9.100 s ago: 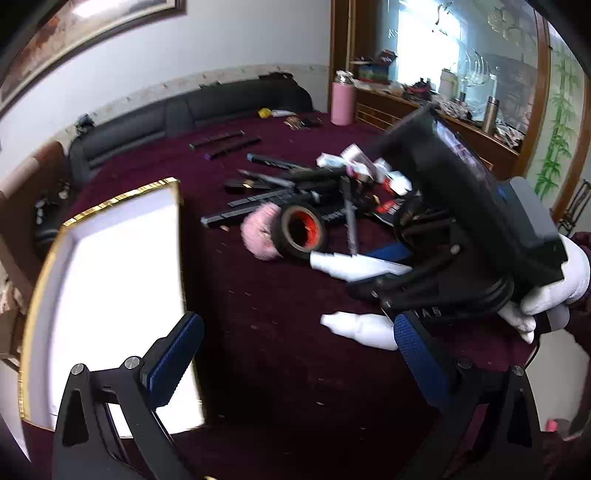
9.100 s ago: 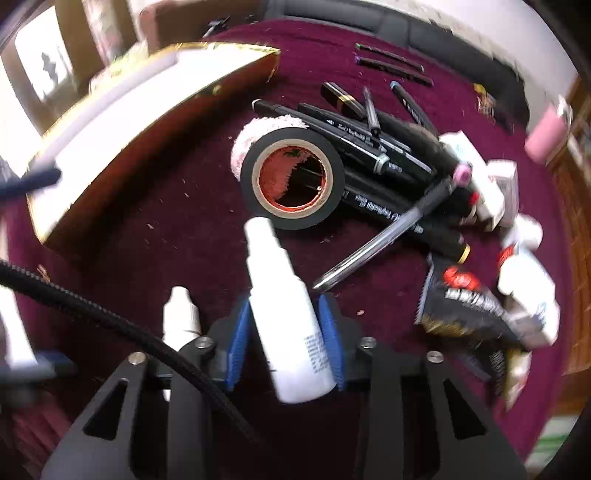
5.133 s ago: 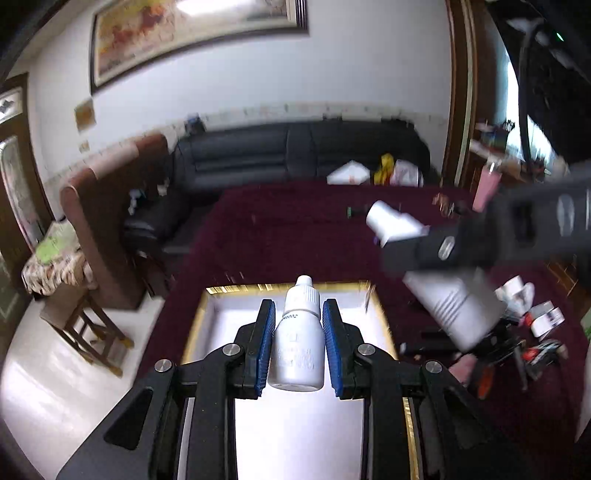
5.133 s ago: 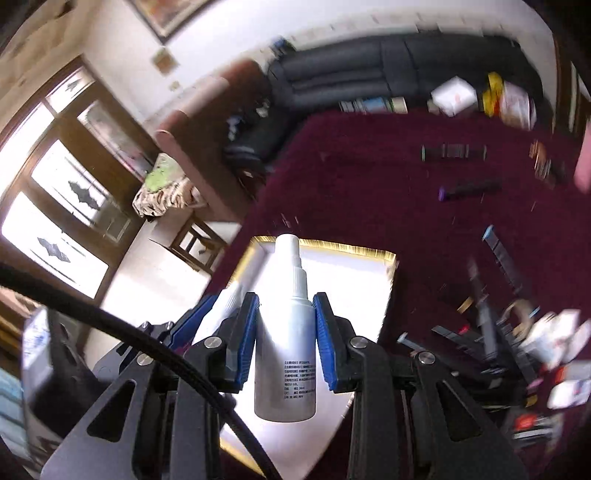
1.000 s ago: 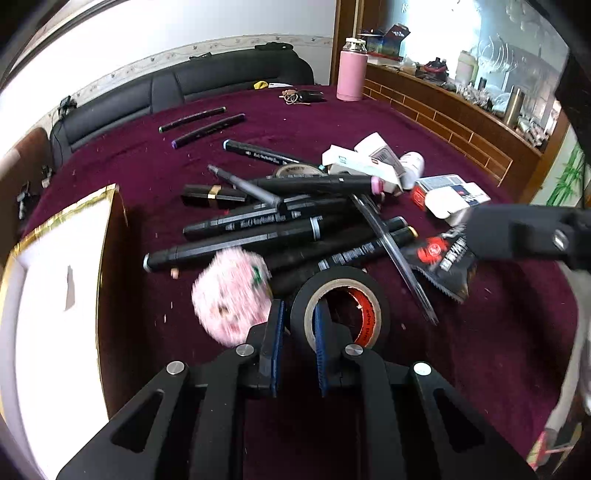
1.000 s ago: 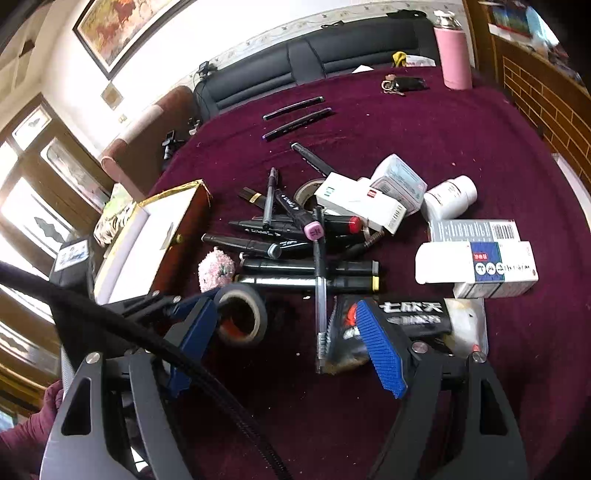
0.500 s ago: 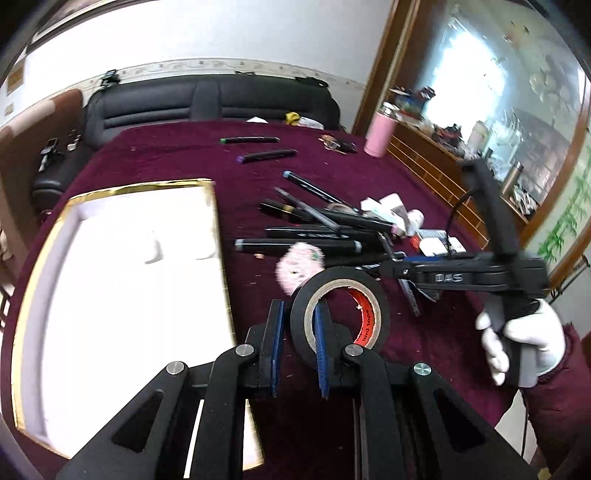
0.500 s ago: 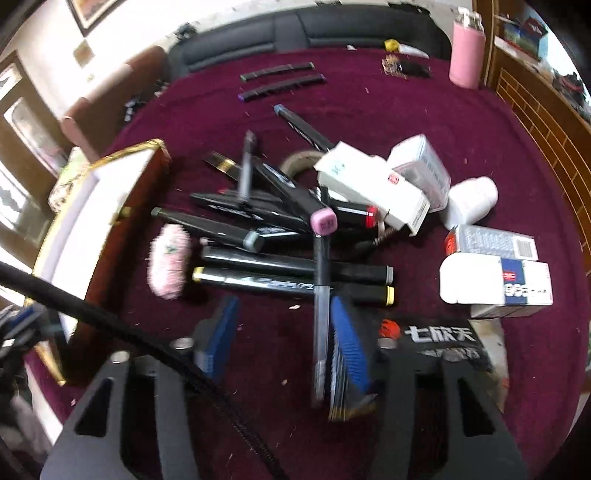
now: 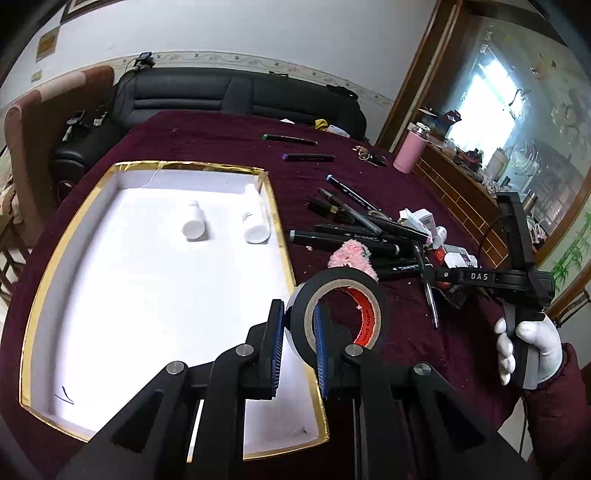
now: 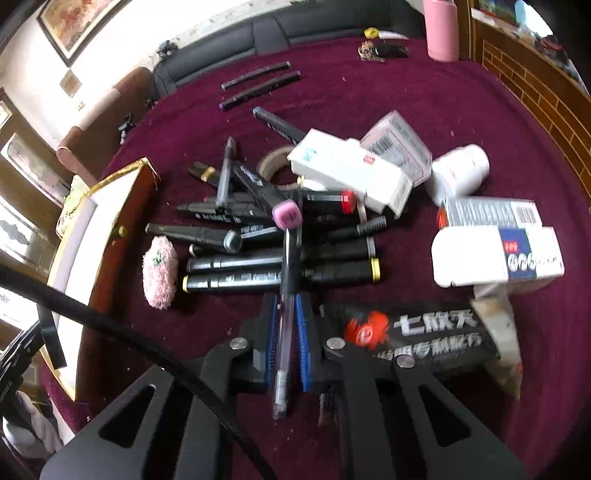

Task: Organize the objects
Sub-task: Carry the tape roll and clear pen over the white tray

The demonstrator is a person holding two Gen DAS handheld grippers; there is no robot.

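Observation:
My left gripper (image 9: 298,328) is shut on a black tape roll (image 9: 340,308) with a red core and holds it above the right edge of the gold-rimmed white tray (image 9: 275,210). Two white bottles (image 9: 194,225) (image 9: 255,225) lie in the tray. My right gripper (image 10: 286,332) is shut on a clear pen (image 10: 286,291) that lies on the marker pile (image 10: 258,254); it also shows in the left wrist view (image 9: 430,275). The tray's corner shows in the right wrist view (image 10: 110,192).
On the maroon table (image 10: 461,103): a pink puff (image 10: 159,273), white medicine boxes (image 10: 351,170), a white jar (image 10: 458,173), a black packet (image 10: 410,328), a tan tape ring (image 10: 275,162), two loose markers (image 10: 258,83), and a pink flask (image 10: 439,29).
My left gripper has carried the tape roll up and left, to the tray's edge. My right gripper has dropped onto the clear pen and shut on it.

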